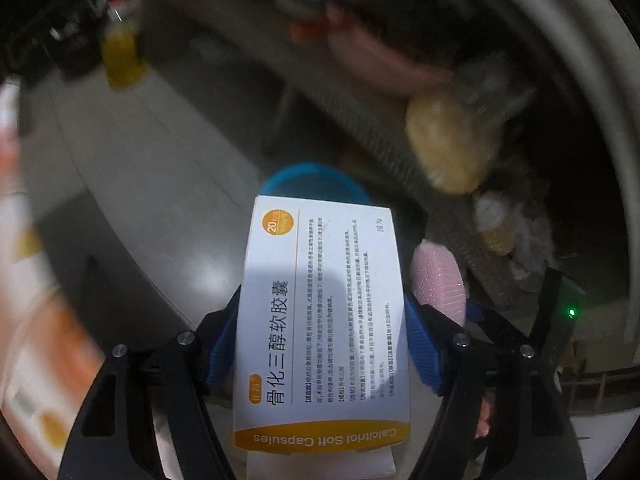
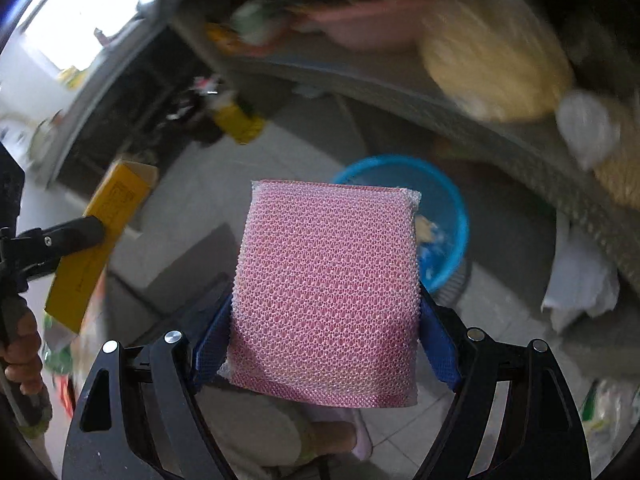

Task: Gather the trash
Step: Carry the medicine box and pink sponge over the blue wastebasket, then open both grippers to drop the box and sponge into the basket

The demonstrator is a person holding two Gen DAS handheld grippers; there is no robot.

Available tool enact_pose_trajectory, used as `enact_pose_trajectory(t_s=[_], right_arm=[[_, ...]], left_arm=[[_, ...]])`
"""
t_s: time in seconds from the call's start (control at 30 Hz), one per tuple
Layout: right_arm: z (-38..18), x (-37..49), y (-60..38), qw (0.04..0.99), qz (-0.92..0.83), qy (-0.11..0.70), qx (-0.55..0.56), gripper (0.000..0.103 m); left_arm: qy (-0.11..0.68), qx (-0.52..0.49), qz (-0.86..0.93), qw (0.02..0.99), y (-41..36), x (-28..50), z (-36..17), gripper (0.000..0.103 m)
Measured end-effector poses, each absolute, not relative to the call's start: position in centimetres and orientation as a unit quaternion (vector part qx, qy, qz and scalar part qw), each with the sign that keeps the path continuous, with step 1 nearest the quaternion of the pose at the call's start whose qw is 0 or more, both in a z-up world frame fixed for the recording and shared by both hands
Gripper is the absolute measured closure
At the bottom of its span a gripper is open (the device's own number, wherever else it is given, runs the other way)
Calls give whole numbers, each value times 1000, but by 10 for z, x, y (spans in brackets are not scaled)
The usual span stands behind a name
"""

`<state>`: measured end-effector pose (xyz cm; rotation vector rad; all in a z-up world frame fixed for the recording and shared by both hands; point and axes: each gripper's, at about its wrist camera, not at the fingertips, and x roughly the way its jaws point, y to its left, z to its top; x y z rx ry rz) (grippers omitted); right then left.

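Observation:
My left gripper is shut on a white and yellow medicine box marked Calcitriol Soft Capsules, held above the floor. My right gripper is shut on a pink mesh sponge. The sponge also shows in the left wrist view, just right of the box. The box with the left gripper shows at the left of the right wrist view. A blue bin with scraps inside stands on the floor ahead, partly behind the sponge; its rim shows above the box.
A low table edge runs across the right, with a yellow bundle and white crumpled paper by it. A yellow bottle stands on the grey tiled floor. A pink basin sits behind.

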<state>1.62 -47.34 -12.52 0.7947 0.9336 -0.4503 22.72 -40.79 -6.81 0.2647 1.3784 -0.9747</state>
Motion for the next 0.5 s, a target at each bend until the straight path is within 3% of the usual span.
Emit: enact_pose_trajectory(t_s=[0.23, 0.5], right_arm=[[-203, 46, -524, 750, -231, 465, 411, 25], [-254, 73, -553, 728, -243, 489, 414, 17]], left_arm=[[664, 173, -383, 618, -497, 249, -175, 32], [676, 201, -363, 608, -546, 258, -233, 23]])
